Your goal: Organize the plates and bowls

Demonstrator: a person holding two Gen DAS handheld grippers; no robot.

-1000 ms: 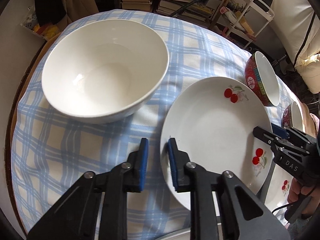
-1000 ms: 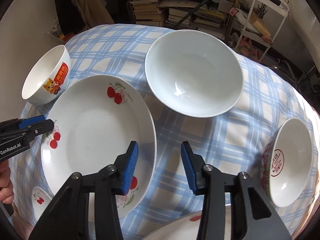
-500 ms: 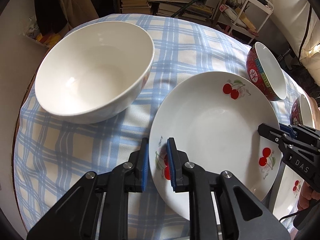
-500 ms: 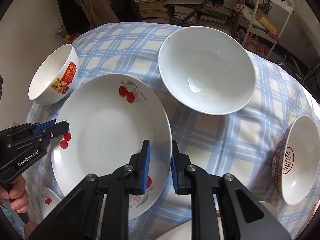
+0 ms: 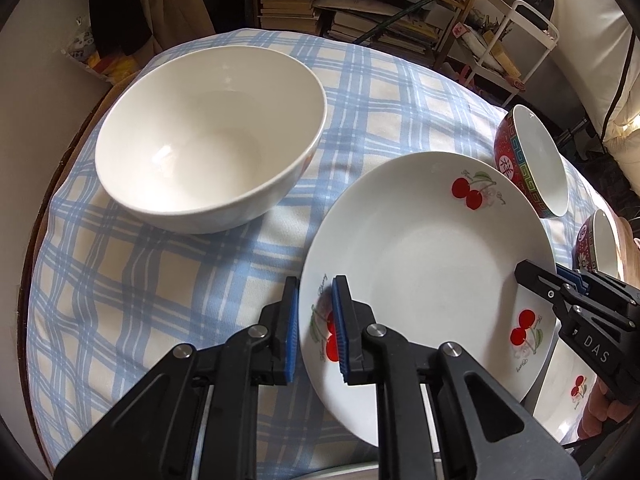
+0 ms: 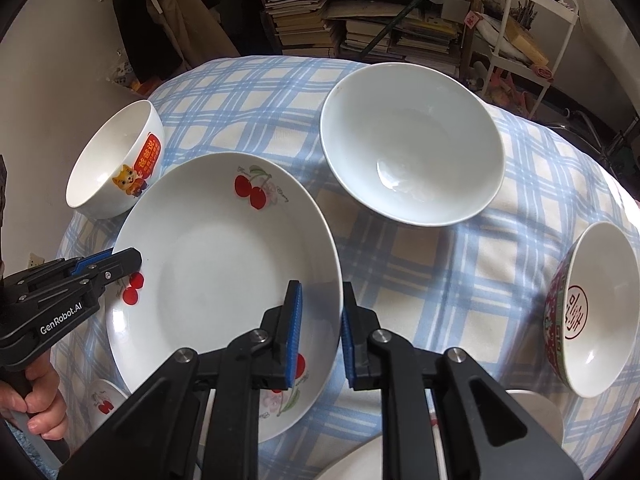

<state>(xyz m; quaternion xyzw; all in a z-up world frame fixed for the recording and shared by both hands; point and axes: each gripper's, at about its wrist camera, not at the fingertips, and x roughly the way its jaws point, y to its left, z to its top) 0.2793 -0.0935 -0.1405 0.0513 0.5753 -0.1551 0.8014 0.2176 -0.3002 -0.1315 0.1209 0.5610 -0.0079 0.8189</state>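
**Both claws now clamped on the cherry plate**

The left claw (image 5: 314,320) pinches the cherry plate's (image 5: 432,264) left rim, its jaws closing a touch tighter. The right claw (image 6: 320,320), gaping beside the opposite rim a second ago, has shut on it. Gripped from both sides, the plate, tilted over the checked tabletop (image 5: 160,280) between the large white bowl (image 5: 208,136) and the red bowls (image 5: 532,160), looks ready for lifting. Both claws point steeply downward.

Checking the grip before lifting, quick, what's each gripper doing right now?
Left gripper: closing on the near-left rim of the white cherry-print plate.
Right gripper: shut on the same plate's opposite rim.
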